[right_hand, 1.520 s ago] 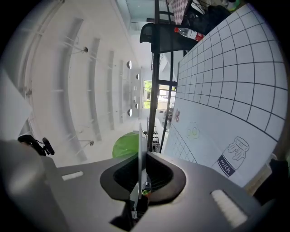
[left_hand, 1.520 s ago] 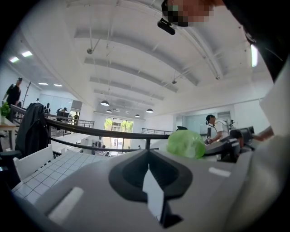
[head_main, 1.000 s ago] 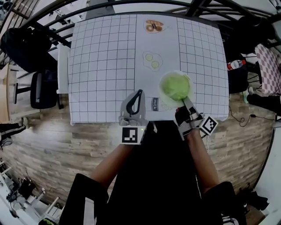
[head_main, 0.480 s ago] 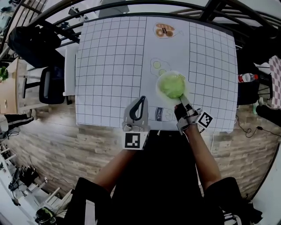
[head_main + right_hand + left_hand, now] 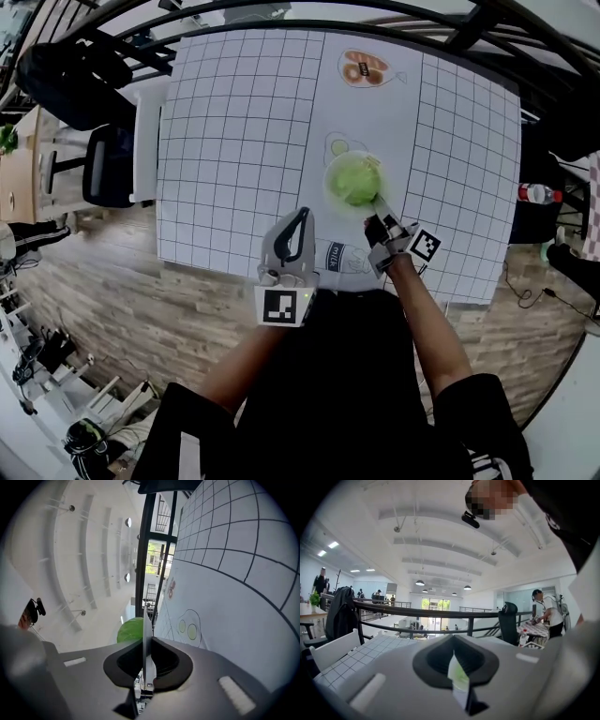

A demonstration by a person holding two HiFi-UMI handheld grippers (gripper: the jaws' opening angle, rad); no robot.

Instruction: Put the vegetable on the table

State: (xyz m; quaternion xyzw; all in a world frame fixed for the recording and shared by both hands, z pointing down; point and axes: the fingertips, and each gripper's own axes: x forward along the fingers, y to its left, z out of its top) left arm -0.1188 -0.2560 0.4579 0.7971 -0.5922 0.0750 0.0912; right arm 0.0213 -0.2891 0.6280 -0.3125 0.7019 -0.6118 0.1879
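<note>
A round green leafy vegetable lies on a clear plate over the near middle of the grid-patterned table. My right gripper is shut on the plate's near rim. In the right gripper view the thin plate edge runs between the jaws and the vegetable shows just beyond them. Whether the plate rests on the table I cannot tell. My left gripper hovers at the table's near edge, left of the plate, with its jaws shut.
Printed pictures lie on the cloth: cucumber slices just beyond the plate, pastries at the far side, a milk carton near the front edge. A dark chair stands left of the table, a bottle to the right.
My right gripper has carried the plate with the vegetable a little left and farther in, toward the printed cucumber slices. The left gripper has stayed near the table's front edge.
</note>
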